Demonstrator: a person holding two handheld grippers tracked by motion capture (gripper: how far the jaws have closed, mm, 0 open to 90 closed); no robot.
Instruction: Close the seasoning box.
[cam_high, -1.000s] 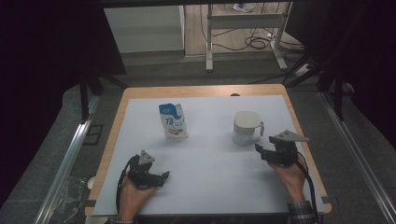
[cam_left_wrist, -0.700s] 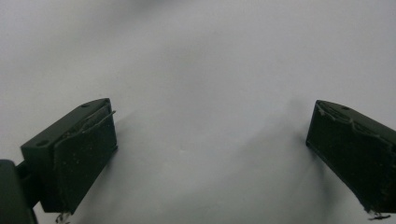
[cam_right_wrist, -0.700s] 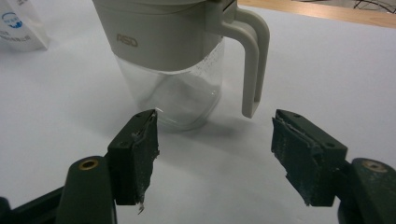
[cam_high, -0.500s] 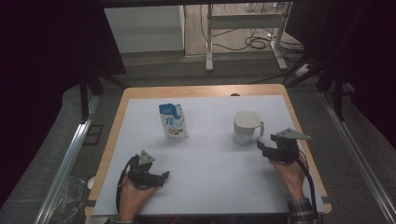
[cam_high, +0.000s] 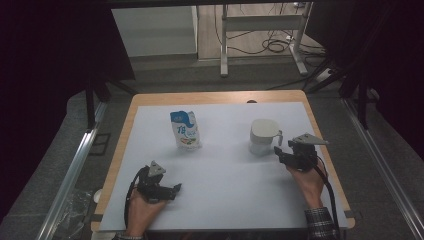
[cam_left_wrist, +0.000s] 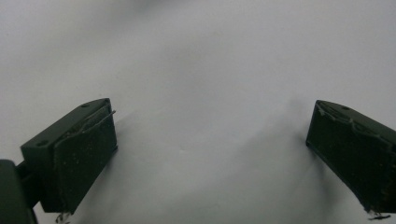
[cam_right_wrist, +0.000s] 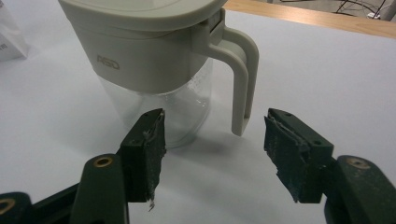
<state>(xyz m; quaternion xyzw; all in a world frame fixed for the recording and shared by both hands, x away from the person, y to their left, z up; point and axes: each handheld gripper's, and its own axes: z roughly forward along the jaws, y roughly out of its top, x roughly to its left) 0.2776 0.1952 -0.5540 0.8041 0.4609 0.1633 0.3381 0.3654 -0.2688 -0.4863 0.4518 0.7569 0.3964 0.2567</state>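
Your right gripper (cam_right_wrist: 210, 154) has been narrowing its 2 jaws, yet nothing sits between them; the jug handle (cam_right_wrist: 240, 79) stands just beyond, ungrasped. Your left gripper (cam_left_wrist: 210, 154) rests open over bare table (cam_high: 225, 190).

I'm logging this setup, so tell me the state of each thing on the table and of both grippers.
Pitcher: upright, lid on, clear body looks empty, handle facing the right gripper, untouched.
Milk carton: upright, top folded shut.
Right gripper: open, jaws just been closing, nothing between them.
Left gripper: open wide over the bare white mat.
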